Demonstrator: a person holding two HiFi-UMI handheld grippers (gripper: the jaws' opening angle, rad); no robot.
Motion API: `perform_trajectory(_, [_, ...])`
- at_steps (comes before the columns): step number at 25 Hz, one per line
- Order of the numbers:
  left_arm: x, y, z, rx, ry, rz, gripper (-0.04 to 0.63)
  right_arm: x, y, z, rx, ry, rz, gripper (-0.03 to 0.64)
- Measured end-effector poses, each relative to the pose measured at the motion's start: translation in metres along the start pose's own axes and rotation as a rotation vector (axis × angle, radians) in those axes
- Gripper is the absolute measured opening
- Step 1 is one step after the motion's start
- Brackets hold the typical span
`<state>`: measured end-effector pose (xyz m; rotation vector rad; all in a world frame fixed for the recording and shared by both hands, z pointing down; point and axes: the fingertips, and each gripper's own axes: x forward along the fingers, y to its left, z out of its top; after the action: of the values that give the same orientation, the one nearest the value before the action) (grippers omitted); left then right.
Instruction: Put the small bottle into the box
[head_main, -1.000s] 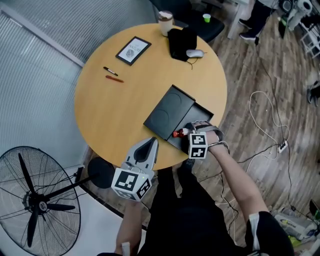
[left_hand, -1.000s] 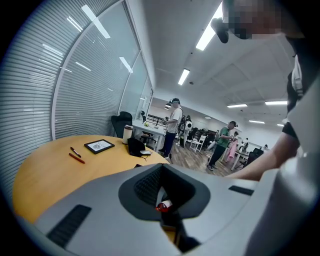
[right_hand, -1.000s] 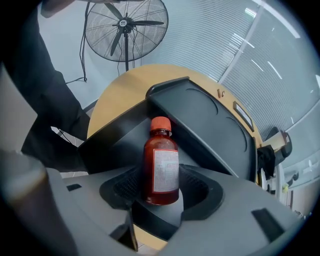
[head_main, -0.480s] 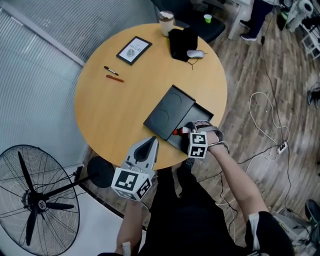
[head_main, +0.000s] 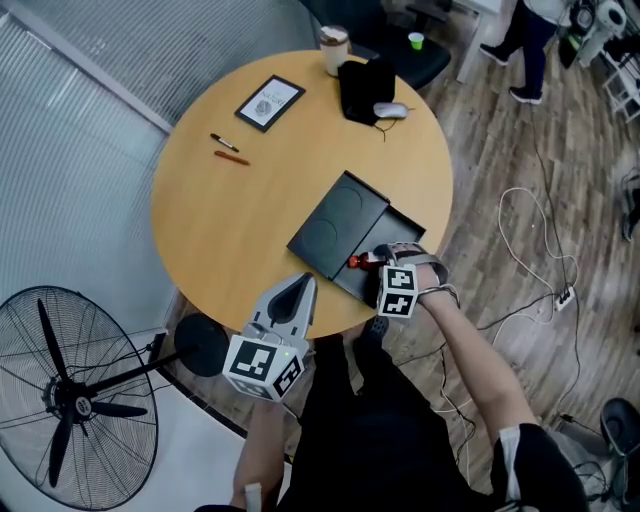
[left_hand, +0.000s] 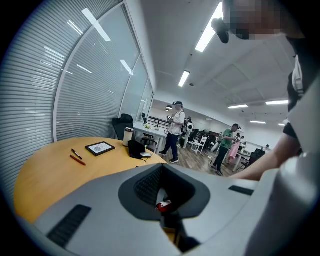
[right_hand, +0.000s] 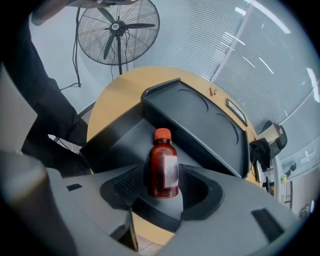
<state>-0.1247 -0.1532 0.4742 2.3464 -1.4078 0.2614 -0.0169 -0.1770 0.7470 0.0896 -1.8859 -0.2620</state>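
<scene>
A round, honey-coloured wooden tabletop (head_main: 230, 215) stands on a floor of grey-brown planks (head_main: 500, 120). Along its left side runs a curved glass wall with horizontal blinds (head_main: 90, 110). A black standing fan (head_main: 75, 405) is near the table's near edge, on a paler patch of floor. White cables (head_main: 522, 187) trail over the planks to a power strip (head_main: 565, 293). In the left gripper view, long strip lights (left_hand: 212, 27) cross a white ceiling, with desks (left_hand: 150, 131) and standing people (left_hand: 176, 131) farther back.
</scene>
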Motion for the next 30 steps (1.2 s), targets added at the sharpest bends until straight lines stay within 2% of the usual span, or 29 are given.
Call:
perform_trajectory(15, [-0.011, -0.011, 0.016, 0.032, -0.04, 0.011, -0.005, -0.05, -0.012, -0.003, 0.05, -0.074, -0.106, 0.199])
perform_trajectory(22, [-0.006, -0.018, 0.031, 0.055, -0.077, -0.007, -0.005, -0.088, -0.035, -0.001, 0.073, -0.119, -0.199, 0.175])
perform_trajectory(30, [0.002, -0.028, 0.05, 0.084, -0.119, -0.032, -0.005, -0.145, -0.063, 0.009, 0.157, -0.232, -0.31, 0.141])
